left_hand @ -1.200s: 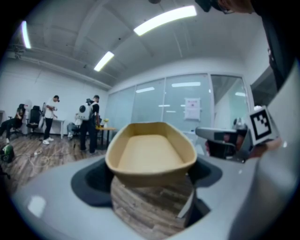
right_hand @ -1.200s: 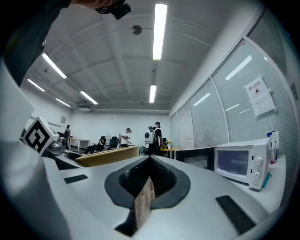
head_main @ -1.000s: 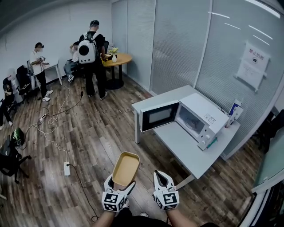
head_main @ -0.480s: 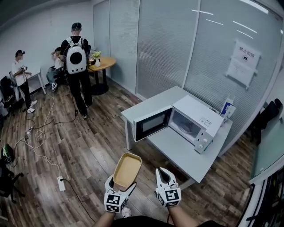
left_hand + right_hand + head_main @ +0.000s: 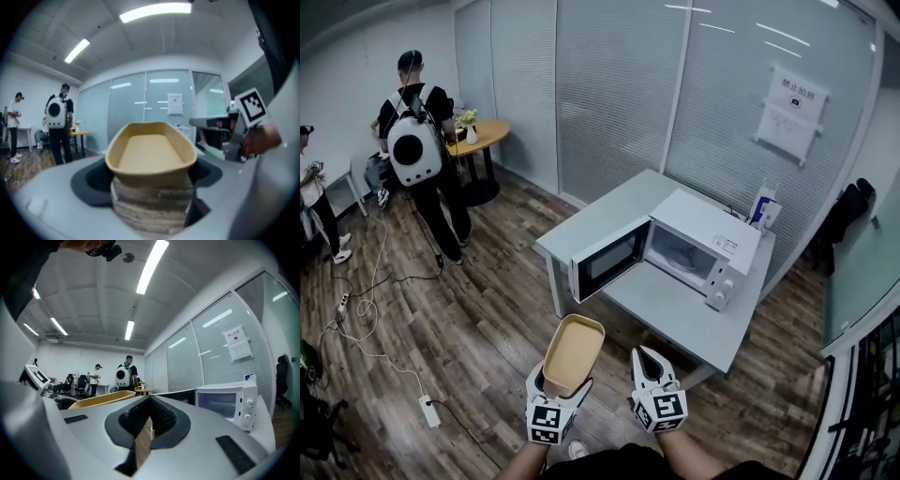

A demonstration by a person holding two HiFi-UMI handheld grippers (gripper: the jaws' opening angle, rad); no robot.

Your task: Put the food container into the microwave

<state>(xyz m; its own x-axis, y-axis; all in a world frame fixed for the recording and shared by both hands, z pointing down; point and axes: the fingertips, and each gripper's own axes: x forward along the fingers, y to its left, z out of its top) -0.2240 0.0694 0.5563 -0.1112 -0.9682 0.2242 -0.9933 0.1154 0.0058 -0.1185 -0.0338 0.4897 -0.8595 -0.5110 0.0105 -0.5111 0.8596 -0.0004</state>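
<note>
A tan, empty food container (image 5: 574, 352) is held up over the floor, with my left gripper (image 5: 551, 391) shut on its near end. In the left gripper view the container (image 5: 151, 152) sits between the jaws, rim level. My right gripper (image 5: 649, 375) hangs beside it, shut with nothing in it; its jaws meet in the right gripper view (image 5: 149, 423). The white microwave (image 5: 701, 244) stands on a grey table (image 5: 675, 307) ahead, its door (image 5: 607, 262) swung open to the left. The microwave (image 5: 228, 403) also shows at the right of the right gripper view.
A person with a white backpack (image 5: 420, 155) stands at the far left near a round wooden table (image 5: 484, 137). Cables and a power strip (image 5: 424, 411) lie on the wood floor. Glass partition walls run behind the grey table. A blue-white carton (image 5: 764, 205) stands beside the microwave.
The view has moved closer to the microwave table, which now lies more central. Both grippers keep their pose; the container stays in the left one.
</note>
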